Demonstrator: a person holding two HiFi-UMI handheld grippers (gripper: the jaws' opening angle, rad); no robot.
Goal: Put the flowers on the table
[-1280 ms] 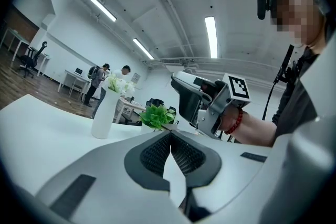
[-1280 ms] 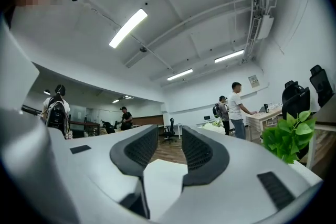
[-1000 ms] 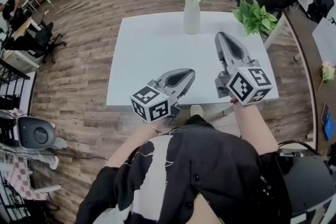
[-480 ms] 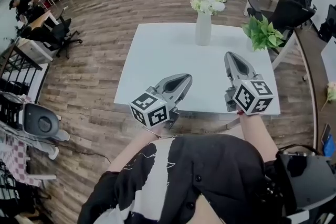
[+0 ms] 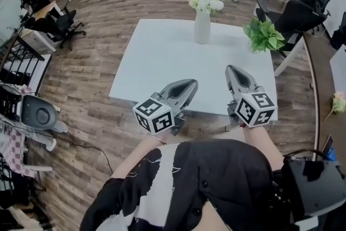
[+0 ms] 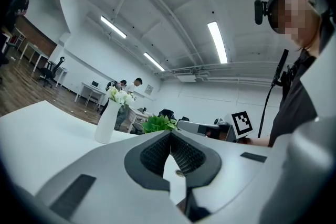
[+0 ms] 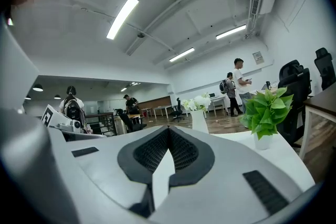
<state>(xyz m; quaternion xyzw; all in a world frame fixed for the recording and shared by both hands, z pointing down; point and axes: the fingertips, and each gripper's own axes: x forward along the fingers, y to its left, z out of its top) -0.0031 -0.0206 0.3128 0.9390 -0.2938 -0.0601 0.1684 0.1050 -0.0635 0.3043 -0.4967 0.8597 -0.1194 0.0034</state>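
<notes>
Closest, the white tabletop [image 5: 157,62] runs out from under the left gripper [image 5: 190,83] and right gripper [image 5: 231,68]. The flowers [image 5: 204,1] stand in a vase [image 5: 201,27] near its far edge, with wood floor [image 5: 86,67] beyond. Since a second ago, the right gripper has drawn back. Both point level, jaws pressed together, nothing between.

Looks out along the left gripper [image 6: 169,135], low at 6 o'clock, jaws met at the tips with nothing between them. Finds the white table [image 6: 37,134] spreading toward 9 o'clock, with a white vase [image 6: 106,124] upright on it at 9 o'clock of the tips and the flowers [image 6: 119,96] standing in it. Catches a potted plant [image 6: 157,124] just past the tips at 11 o'clock, the right gripper [image 6: 184,125] at 3 o'clock, a person [image 6: 299,97] along the 3 o'clock edge.
</notes>
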